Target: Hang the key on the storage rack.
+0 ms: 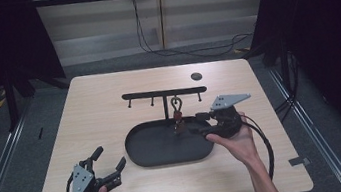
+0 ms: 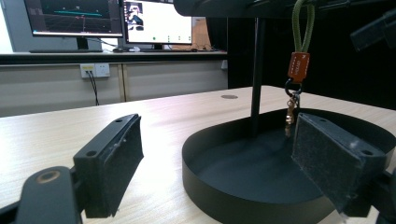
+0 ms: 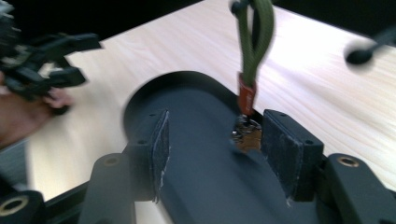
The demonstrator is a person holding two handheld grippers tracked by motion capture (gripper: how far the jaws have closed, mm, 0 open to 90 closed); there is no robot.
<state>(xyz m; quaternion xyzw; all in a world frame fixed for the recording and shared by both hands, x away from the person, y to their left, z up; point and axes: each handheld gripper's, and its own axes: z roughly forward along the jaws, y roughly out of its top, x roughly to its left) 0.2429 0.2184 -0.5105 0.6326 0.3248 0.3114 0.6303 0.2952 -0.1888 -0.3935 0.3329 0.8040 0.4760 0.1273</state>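
A keychain (image 1: pixel 177 113) on a green loop hung from a peg of the black rack (image 1: pixel 163 93), its keys dangling over the oval tray (image 1: pixel 142 150) on the worktop (image 1: pixel 97 93). The right gripper (image 3: pixel 212 140) had its fingers spread, the keys lying close to the right-hand one, possibly touching it; blur hid which. The left gripper (image 1: pixel 107 167) rested open, well apart near the worktop's front. A hasty close might nudge the free-hanging keys aside and pinch nothing.
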